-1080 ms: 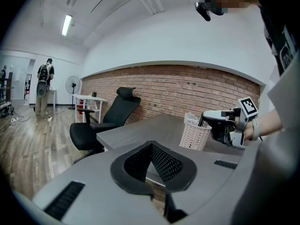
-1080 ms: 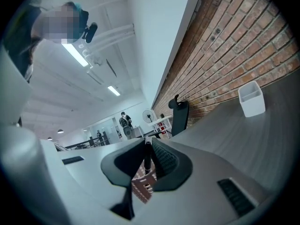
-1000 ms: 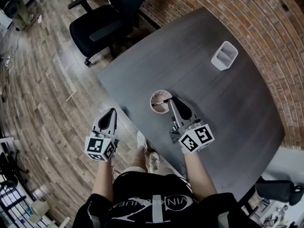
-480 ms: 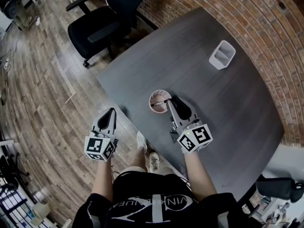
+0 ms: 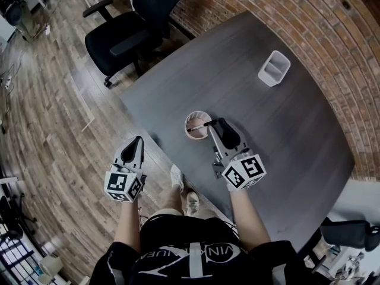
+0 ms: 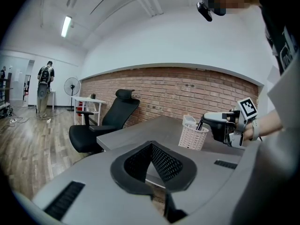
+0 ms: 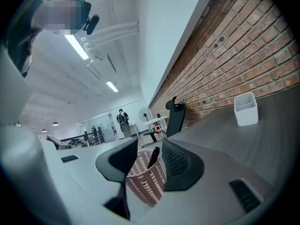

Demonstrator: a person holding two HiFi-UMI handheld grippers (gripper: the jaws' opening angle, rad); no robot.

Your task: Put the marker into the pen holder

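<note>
The pink mesh pen holder (image 5: 191, 119) stands near the table's front edge. The black marker (image 5: 199, 125) leans inside it, its top above the rim. My right gripper (image 5: 214, 124) is level right beside the holder. Its jaws have just been opening and now stand open. In the right gripper view the marker (image 7: 153, 157) and holder (image 7: 145, 184) show in the gap between the jaws, touching neither pad. My left gripper (image 5: 139, 141) is shut on nothing, off the table over the floor. From the left gripper view I see the holder (image 6: 192, 138) and the right gripper (image 6: 209, 121).
A small white square container (image 5: 274, 68) stands at the table's far side by the brick wall. The grey table (image 5: 279, 135) stretches right of the holder. A black office chair (image 5: 119, 31) stands past the table's left corner on the wood floor.
The right gripper's jaws have spread apart and let go of the marker, which now stands in the holder. The left gripper has stayed where it was.
</note>
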